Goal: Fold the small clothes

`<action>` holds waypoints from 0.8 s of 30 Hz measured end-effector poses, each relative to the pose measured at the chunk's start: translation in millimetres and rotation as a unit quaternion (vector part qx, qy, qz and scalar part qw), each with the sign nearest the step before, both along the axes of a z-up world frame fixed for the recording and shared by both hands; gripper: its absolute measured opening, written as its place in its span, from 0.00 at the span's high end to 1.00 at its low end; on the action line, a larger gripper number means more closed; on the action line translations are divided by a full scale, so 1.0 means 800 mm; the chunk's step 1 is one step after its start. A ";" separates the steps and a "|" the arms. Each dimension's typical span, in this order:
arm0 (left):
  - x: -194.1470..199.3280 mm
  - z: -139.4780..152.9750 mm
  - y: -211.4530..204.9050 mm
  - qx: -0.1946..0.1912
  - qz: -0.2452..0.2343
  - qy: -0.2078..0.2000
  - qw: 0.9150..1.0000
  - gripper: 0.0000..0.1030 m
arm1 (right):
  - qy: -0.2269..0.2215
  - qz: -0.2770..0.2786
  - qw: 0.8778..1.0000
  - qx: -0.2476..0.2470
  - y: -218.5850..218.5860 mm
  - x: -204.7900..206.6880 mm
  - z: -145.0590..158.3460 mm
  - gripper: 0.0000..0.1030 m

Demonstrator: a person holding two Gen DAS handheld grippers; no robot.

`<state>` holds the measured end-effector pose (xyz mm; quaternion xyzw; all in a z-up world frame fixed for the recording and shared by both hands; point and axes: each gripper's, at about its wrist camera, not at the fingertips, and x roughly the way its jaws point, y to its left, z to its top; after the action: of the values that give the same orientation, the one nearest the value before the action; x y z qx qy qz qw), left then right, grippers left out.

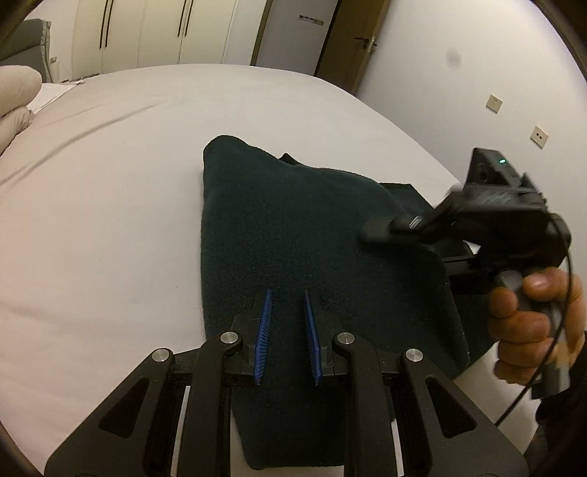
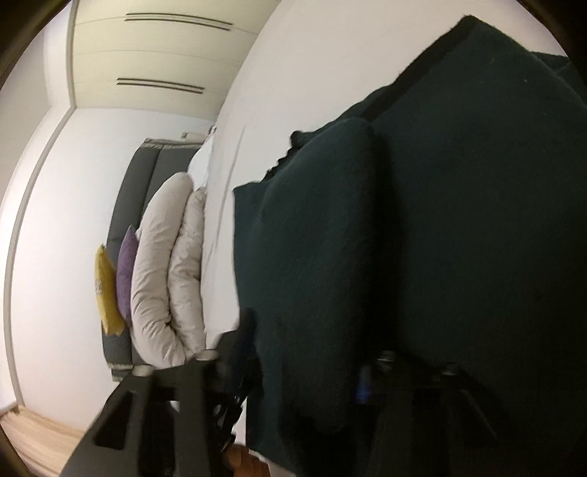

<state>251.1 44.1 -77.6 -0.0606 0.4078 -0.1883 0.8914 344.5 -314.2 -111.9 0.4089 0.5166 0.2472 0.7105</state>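
A dark green fleece garment (image 1: 293,227) lies partly folded on the white bed sheet (image 1: 110,183). My left gripper (image 1: 288,293) hovers over its near edge with the blue pads (image 1: 262,330) apart, holding nothing. My right gripper (image 1: 381,229) reaches in from the right, turned on its side, its dark fingers at the garment's right edge. In the right wrist view the garment (image 2: 440,220) fills the frame and a fold of it lies between the fingers (image 2: 234,352); whether they clamp it is hidden by blur.
A beige folded duvet (image 2: 165,275), purple and yellow cushions (image 2: 124,268) and a grey headboard (image 2: 139,172) are at the bed's head. White wardrobe doors (image 1: 146,33) and a wall with sockets (image 1: 539,135) lie beyond the bed.
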 end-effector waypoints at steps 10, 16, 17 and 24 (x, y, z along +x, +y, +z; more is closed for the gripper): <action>0.001 0.007 -0.039 -0.022 -0.038 0.016 0.999 0.83 | -0.050 -0.012 0.996 -0.075 -0.020 -0.012 0.036 0.85; -0.015 0.034 -0.077 -0.032 -0.078 0.011 0.996 0.83 | -0.076 -0.024 0.991 -0.105 -0.075 -0.021 0.078 0.85; -0.019 0.035 -0.082 -0.031 -0.083 0.011 0.996 0.83 | -0.078 -0.026 0.991 -0.107 -0.085 -0.024 0.082 0.85; -0.042 0.007 -0.114 -0.010 -0.121 0.024 0.992 0.83 | -0.045 -0.066 0.991 -0.103 -0.144 -0.054 0.030 0.85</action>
<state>217.5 -46.8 -71.6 -0.0247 0.4311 -0.2971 0.8516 301.2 -429.8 -87.9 0.3552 0.4784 0.1634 0.7863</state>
